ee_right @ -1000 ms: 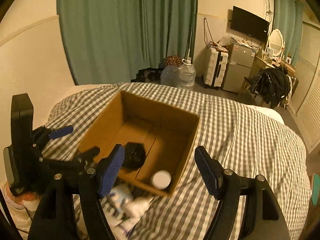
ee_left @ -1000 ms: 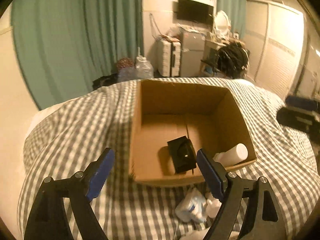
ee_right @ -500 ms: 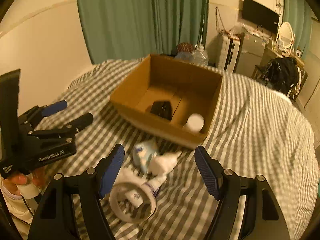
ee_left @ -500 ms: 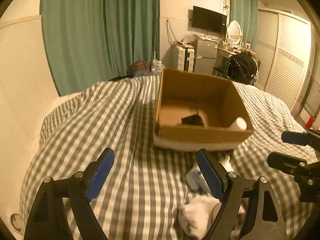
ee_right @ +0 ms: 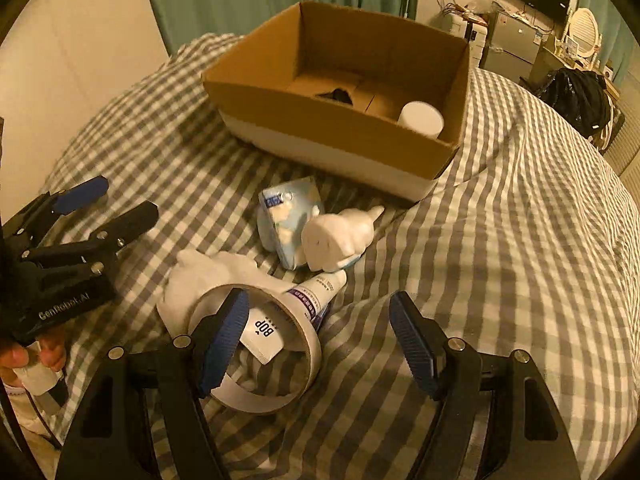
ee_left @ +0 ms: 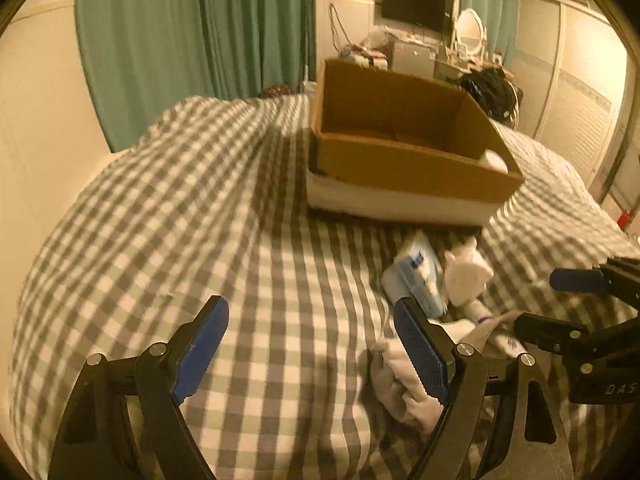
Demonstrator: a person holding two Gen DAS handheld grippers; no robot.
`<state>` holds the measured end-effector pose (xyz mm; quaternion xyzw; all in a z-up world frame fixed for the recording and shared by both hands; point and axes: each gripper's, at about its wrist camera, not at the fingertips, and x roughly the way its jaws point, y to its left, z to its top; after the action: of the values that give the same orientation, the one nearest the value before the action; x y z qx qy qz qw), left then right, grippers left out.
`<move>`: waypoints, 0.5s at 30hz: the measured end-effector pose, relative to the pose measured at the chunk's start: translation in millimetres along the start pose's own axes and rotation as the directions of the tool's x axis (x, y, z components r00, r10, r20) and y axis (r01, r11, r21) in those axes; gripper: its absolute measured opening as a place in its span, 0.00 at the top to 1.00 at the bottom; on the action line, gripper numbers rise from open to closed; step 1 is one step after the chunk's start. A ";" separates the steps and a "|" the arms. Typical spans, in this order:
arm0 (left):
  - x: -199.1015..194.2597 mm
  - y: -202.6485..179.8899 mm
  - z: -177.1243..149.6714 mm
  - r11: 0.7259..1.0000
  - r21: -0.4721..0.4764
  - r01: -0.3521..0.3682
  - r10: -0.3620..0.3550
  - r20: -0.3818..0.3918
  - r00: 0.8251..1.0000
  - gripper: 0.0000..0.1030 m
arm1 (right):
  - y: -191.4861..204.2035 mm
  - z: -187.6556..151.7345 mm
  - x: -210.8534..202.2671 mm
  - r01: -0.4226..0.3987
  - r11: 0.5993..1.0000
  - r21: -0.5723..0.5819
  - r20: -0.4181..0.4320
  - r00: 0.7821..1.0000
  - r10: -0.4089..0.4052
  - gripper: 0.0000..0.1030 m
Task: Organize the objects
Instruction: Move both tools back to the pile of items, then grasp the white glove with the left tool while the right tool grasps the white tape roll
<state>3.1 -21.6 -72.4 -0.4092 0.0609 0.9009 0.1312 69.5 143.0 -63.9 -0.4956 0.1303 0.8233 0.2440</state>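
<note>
Lying on the checked bed (ee_right: 500, 240) before the cardboard box (ee_right: 320, 120) – a tape roll (ee_right: 280, 360), a white tube (ee_right: 316, 294) and a pale-blue packet (ee_right: 286, 216). A tag inside the roll reads "BOP". Both the right gripper (ee_right: 320, 336) and left gripper (ee_left: 308, 344) stand apart – empty.

A matt brown corrugated-cardboard box (ee_right: 344, 120) is seen on soft grey-and-white checked cloth bedding (ee_right: 520, 240). Just before the box, a glossy white ceramic-looking figurine (ee_right: 340, 240) and smooth papery tape ring (ee_right: 272, 360) lie.
</note>
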 end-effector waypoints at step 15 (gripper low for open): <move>9.1 -17.0 -9.3 0.995 0.074 0.063 -0.058 -0.058 0.997 0.15 | -6.0 -0.2 -7.9 -0.027 0.999 0.034 0.040 0.999 0.025 0.93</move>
<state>9.0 -5.6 -85.4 -0.4307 0.0863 0.8817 0.1721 75.9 145.8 -56.8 -0.4731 0.1461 0.8337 0.2443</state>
